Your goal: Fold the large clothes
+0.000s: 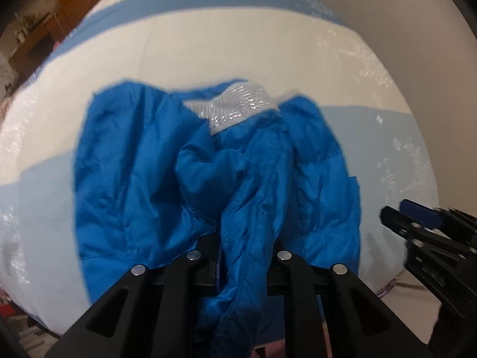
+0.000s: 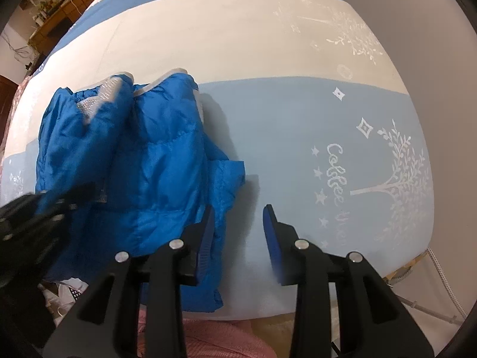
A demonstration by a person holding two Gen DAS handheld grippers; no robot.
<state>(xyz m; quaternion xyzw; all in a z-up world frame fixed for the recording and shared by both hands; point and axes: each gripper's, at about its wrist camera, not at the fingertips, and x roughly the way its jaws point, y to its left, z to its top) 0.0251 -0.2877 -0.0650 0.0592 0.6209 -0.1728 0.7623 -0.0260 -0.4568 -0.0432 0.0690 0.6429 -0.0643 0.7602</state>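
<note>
Left gripper: jaws clamped on a bunched fold of the blue jacket, the cloth rising between them and spilling down over the black frame.

Right gripper: jaws apart, nothing between them, blue pads facing each other; it points down over the bare sheet, its left pad just beside the jacket's edge.

Blue jacket: puffy quilted coat, crumpled, lying on the bed toward its near edge; silver-grey lining shows at the collar end, which points away from the grippers. One part hangs over the near edge of the bed.

Bed: covered in a sheet striped cream, pale blue and darker blue, with a white tree print and lettering to the right of the jacket.

Pink cloth: below the bed's near edge, under the right gripper.

Wooden furniture: far left, beyond the bed.
</note>
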